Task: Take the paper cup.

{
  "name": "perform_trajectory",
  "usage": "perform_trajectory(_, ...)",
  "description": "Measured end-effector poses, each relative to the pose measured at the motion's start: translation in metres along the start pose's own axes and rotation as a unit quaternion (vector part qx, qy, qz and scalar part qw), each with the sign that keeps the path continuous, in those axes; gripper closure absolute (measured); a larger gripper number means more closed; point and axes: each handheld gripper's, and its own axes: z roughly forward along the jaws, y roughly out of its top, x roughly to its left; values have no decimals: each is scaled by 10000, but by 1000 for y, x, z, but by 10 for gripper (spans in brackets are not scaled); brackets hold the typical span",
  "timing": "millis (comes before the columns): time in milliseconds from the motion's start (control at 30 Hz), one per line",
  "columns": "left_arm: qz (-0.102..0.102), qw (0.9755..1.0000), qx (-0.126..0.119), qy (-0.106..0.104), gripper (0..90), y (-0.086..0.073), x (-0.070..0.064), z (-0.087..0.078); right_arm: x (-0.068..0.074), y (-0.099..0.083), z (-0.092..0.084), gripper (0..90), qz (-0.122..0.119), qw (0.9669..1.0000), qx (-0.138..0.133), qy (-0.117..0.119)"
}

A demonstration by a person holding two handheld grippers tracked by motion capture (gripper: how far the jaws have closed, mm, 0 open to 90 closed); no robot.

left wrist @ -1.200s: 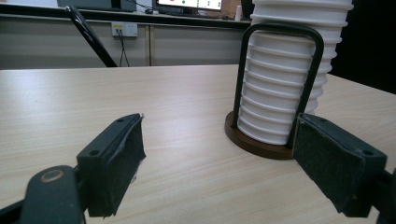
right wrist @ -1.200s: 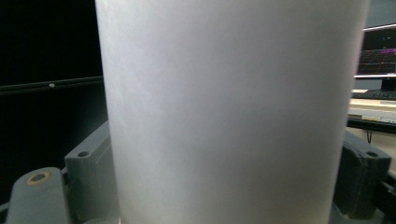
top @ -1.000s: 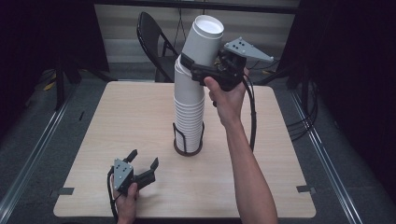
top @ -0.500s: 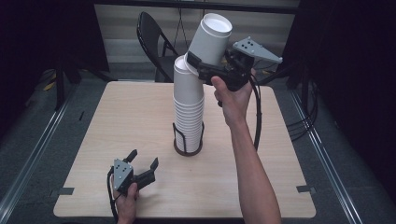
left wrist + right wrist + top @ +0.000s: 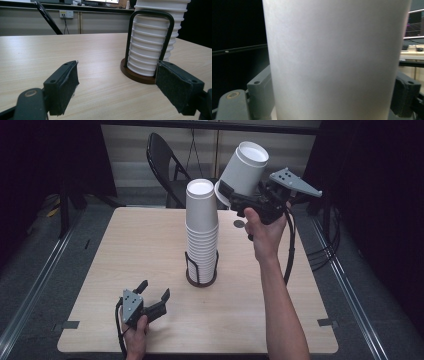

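Observation:
A tall stack of white paper cups (image 5: 201,230) stands in a round dark holder with a black wire frame (image 5: 201,272) at the table's middle. My right gripper (image 5: 230,195) is shut on one white cup (image 5: 242,173), held tilted in the air to the right of the stack's top and clear of it. That cup (image 5: 334,60) sits between both jaws in the right gripper view. My left gripper (image 5: 153,292) rests open near the table's front left with nothing between its pads (image 5: 66,86). The stack (image 5: 153,40) and its holder's base (image 5: 136,75) stand ahead of it.
The light wooden table (image 5: 125,250) has a small round mark behind the stack at the right. A black folding chair (image 5: 167,162) stands behind the far edge. Cables (image 5: 327,240) lie on the floor to the right.
My right gripper has carried the cup to the right and off the top of the stack, tilting it further. The stack's top cup now shows uncovered. The left gripper has not moved.

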Motion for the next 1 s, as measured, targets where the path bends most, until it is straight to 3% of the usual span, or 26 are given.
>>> perform_trajectory(367,-7,9999,56,141,220,1,0,1,-10,-11,-20,134,90,9996,134,-232)
perform_trajectory(700,-16,10000,87,17,220,1,1,2,-16,-34,-34,136,227,9986,348,-318)
perform_trajectory(833,-63,9997,103,-214,194,1,2,2,-17,-47,-39,138,286,9978,505,-310)
perform_trajectory(900,-9,9995,268,-188,240,2,1,3,-17,-52,-42,138,334,9976,525,-296)
perform_trajectory(1000,-9,9990,336,-293,229,3,0,4,-18,-57,-47,138,286,9972,587,-358)
